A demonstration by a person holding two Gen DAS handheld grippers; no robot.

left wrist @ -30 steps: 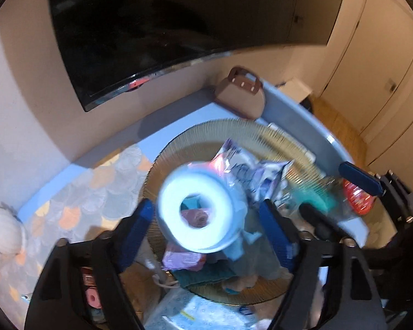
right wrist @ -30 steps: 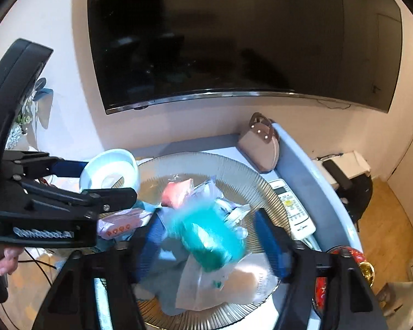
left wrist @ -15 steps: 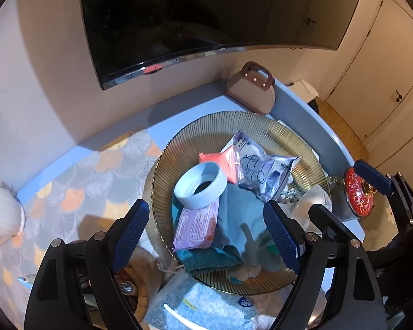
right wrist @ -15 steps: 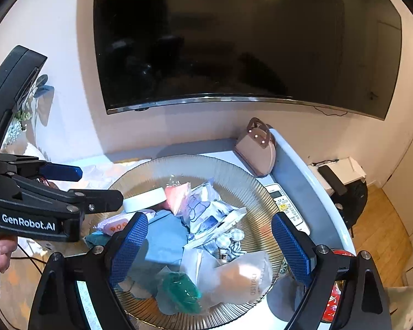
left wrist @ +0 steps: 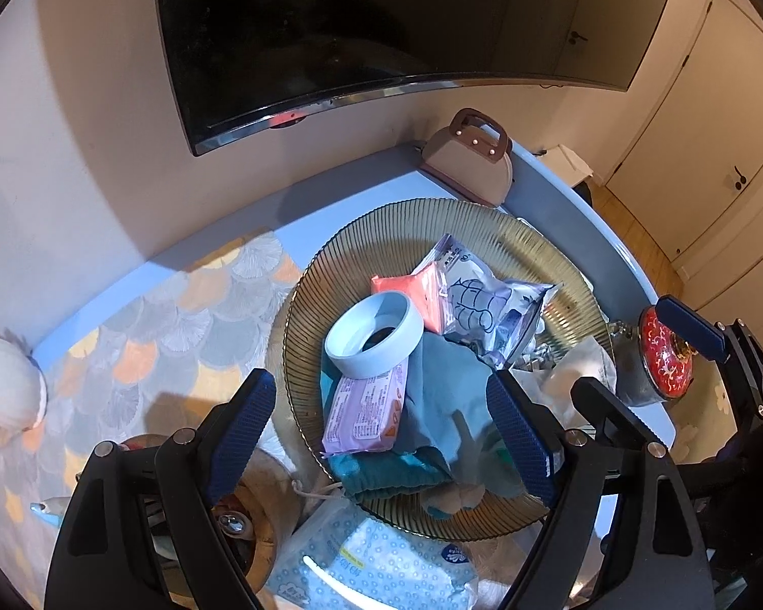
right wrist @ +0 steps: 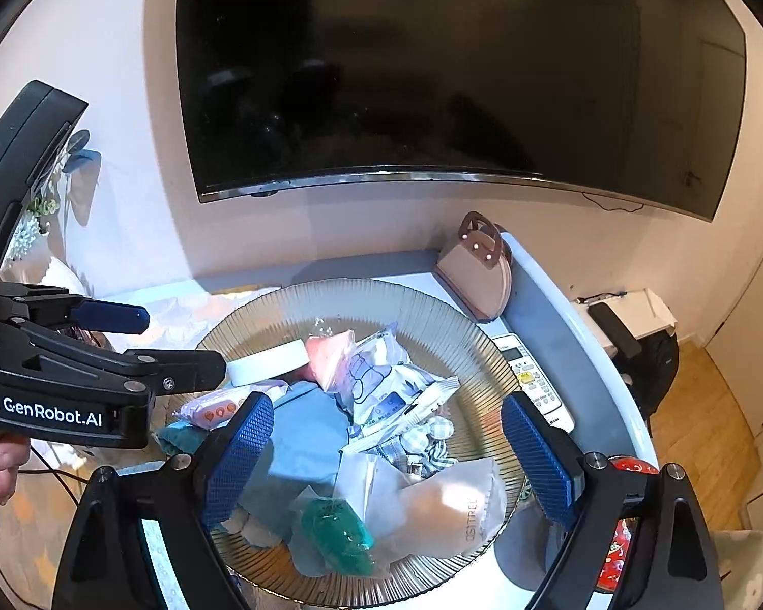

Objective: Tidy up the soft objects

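A big ribbed glass plate (left wrist: 422,218) (right wrist: 463,325) holds a pile of soft items. On it lie a pale blue tape roll (left wrist: 374,333) (right wrist: 267,361), a purple wipes pack (left wrist: 366,409), a blue cloth (left wrist: 445,396) (right wrist: 305,437), an orange pouch (left wrist: 409,292) (right wrist: 330,358), a printed white bag (left wrist: 488,305) (right wrist: 389,389) and a green item in clear wrap (right wrist: 335,534). My left gripper (left wrist: 381,437) is open and empty above the plate's near side. My right gripper (right wrist: 381,457) is open and empty over the plate.
A brown handbag (left wrist: 470,162) (right wrist: 478,274) stands behind the plate, under a wall TV. A remote (right wrist: 531,381) lies right of the plate. A red jar (left wrist: 664,353) stands at the right edge. A dotted tissue pack (left wrist: 371,564) lies near me.
Both grippers opened: the tape roll left the left gripper and the green wrapped item left the right one. Both now lie on the plate. The grippers have drawn back and up.
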